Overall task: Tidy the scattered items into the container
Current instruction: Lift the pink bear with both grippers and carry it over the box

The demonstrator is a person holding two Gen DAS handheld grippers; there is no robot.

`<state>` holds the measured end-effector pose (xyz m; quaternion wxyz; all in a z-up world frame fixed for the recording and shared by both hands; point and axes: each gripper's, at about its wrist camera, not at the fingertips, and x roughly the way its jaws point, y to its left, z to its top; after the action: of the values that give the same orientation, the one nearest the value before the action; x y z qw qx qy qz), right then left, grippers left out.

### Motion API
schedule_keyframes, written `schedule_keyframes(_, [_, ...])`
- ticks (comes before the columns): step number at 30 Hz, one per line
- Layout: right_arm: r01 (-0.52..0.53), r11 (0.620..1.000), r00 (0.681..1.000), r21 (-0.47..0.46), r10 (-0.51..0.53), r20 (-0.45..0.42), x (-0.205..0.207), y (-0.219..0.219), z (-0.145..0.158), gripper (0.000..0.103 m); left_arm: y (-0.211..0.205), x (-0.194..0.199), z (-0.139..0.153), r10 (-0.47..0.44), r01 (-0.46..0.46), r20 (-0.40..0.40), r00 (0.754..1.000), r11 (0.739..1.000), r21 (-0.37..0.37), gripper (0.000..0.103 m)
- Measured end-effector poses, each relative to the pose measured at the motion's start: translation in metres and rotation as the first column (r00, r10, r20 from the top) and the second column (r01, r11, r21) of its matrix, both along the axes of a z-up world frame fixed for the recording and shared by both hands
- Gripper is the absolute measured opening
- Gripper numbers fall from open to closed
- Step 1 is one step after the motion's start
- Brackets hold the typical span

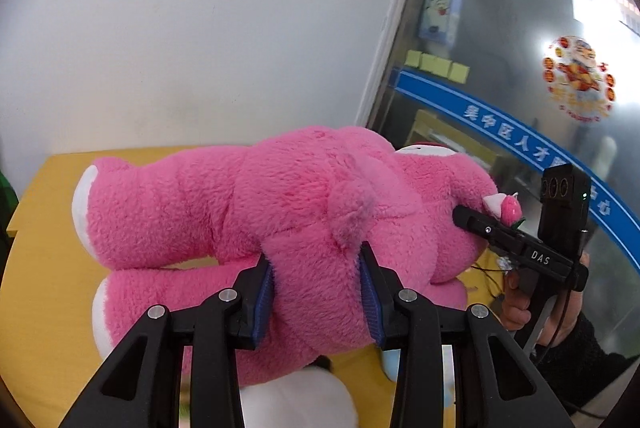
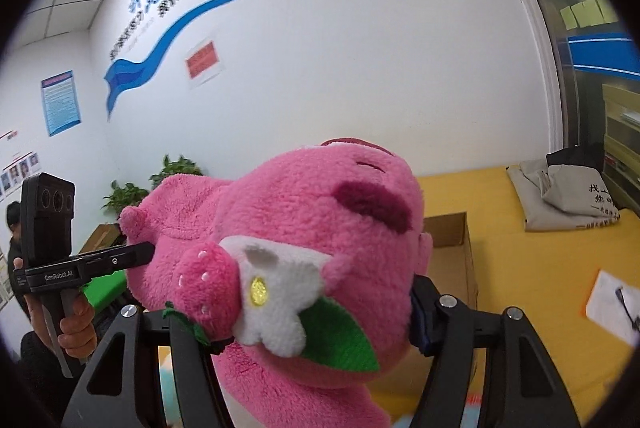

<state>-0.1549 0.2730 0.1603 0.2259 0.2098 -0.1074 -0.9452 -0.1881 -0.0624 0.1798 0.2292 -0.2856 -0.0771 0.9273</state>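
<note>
While held: the fluffy pink plush bear [image 1: 304, 211] hangs above the yellow counter [image 1: 52, 228] — carry step.
Left gripper [image 1: 316, 292]: jaws clamped on its body.
Right gripper [image 2: 312, 312]: jaws pinching its head.
Next: lower into the brown cardboard box [image 2: 452, 248] — release together.

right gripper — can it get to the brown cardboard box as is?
Probably not yet. The right gripper has its jaws shut on the head of the big pink plush bear, which fills the space ahead. The open brown cardboard box sits behind the bear on the yellow table; the left gripper clamps the bear's body too.
</note>
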Motion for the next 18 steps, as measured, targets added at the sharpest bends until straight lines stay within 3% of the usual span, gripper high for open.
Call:
schedule_keyframes(6, [0.045,0.999,0.990,-0.001,-0.045,0.131,-0.134,0.007,-0.039,0.064,0.008,-0.137,-0.045,0.025,-0.022,0.138,0.990,0.999,-0.028,0.040])
schedule_keyframes(10, [0.062,0.998,0.956,0.019,-0.065,0.286,-0.206,0.009,-0.100,0.064,0.017,-0.213,-0.115,0.055,-0.036,0.304,0.951,0.997,-0.066,0.040])
schedule_keyframes(13, [0.074,0.991,0.922,0.107,-0.109,0.372,-0.236,0.001,-0.142,0.065,0.028,-0.247,-0.173,0.040,0.003,0.434,0.900,0.995,-0.099,0.037])
schedule_keyframes(15, [0.092,0.982,0.895,0.166,-0.154,0.418,-0.247,-0.002,-0.166,0.065,0.036,-0.252,-0.182,0.032,0.012,0.429,0.903,0.995,-0.099,0.037])
schedule_keyframes(18, [0.123,0.984,0.883,0.128,-0.167,0.438,-0.249,0.008,-0.175,0.070,0.040,-0.255,-0.173,0.061,-0.018,0.405,0.912,0.994,-0.110,0.038])
